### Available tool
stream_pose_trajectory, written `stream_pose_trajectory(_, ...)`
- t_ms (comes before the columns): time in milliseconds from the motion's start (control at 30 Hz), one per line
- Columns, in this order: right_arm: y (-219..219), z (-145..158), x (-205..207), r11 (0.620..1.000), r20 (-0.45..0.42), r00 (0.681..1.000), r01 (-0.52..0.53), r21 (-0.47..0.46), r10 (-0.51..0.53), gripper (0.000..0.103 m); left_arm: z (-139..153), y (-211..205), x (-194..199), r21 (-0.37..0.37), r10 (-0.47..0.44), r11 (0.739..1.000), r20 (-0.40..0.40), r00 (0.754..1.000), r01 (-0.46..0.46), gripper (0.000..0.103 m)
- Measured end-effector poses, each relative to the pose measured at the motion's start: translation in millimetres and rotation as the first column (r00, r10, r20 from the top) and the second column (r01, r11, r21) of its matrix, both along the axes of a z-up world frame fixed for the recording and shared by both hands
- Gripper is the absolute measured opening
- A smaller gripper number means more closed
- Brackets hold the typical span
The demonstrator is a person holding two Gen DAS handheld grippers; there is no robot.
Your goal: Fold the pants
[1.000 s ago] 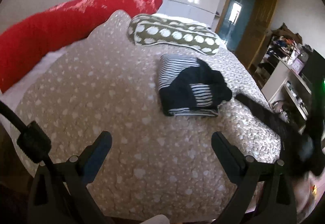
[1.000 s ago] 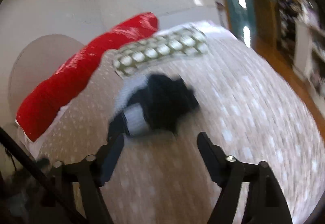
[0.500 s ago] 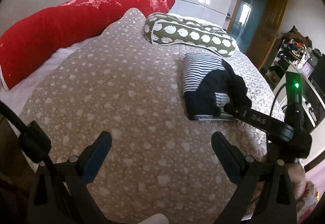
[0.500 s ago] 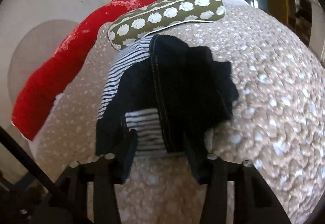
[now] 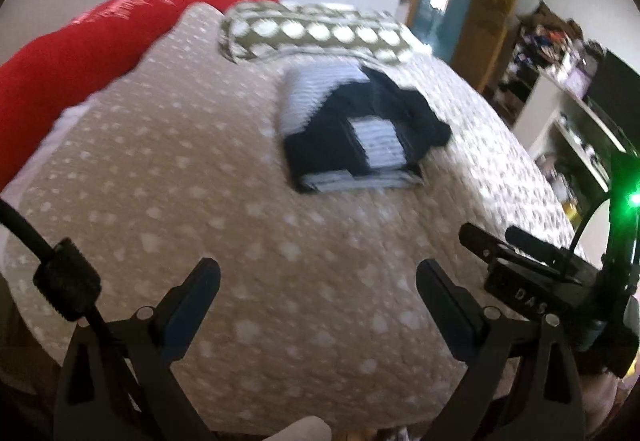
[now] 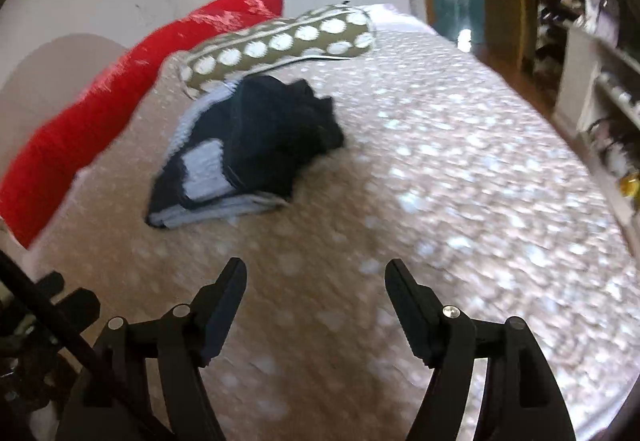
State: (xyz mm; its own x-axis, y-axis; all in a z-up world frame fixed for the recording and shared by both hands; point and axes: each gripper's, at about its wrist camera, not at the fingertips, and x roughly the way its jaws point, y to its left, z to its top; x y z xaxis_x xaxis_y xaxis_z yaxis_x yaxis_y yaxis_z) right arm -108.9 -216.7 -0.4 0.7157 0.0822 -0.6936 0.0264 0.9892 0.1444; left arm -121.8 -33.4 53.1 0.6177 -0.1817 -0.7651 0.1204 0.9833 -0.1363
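item: pants [image 5: 360, 139], dark and striped, lying in a loose folded stack mid-bed [image 5: 240, 233], near spotted pillow [image 5: 316, 35]. left gripper [image 5: 318, 283] and right gripper [image 6: 316, 283]: jaws released, nothing held. risk: top layers judged liable to slide if snagged.

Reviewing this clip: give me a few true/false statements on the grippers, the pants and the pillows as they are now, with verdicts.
1. The right gripper is shut on the pants. False: it is open, short of them.
2. The left gripper is open and holds nothing. True.
3. The pants lie in a folded bundle on the bed. True.
4. The spotted pillow lies on top of the pants. False: it lies behind them, beside the red pillow.
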Motion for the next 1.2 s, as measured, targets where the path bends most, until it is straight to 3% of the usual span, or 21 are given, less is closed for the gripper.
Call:
stream_pose_trajectory(167,-4.8,-4.8,-1.3,0.998,-0.005,1.0,0.015,-0.062,-0.015,0.075,-15.2,-12.1,10.4,-0.008,-0.053,0.999,-0.075,0.996,0.052,0.098)
stream_pose_trajectory(400,-7.5,-0.3,3.8,0.997,-0.001,1.0,0.014,-0.074,-0.014,0.077,-22.6,-8.9,31.9,-0.005,-0.03,1.0,-0.103,0.994,0.03,0.098)
stream_pose_trajectory(700,6.2,0.0,19.9,0.994,-0.006,1.0,-0.007,-0.11,0.006,0.079,-26.7,-1.1,56.8,0.022,0.012,1.0,-0.08,0.997,-0.01,0.098)
stream_pose_trajectory(1200,16.3,-4.4,36.7,0.994,-0.018,1.0,-0.026,-0.11,0.024,0.08,-34.5,14.8,69.1,0.0,0.052,0.999,-0.071,0.996,-0.052,0.098)
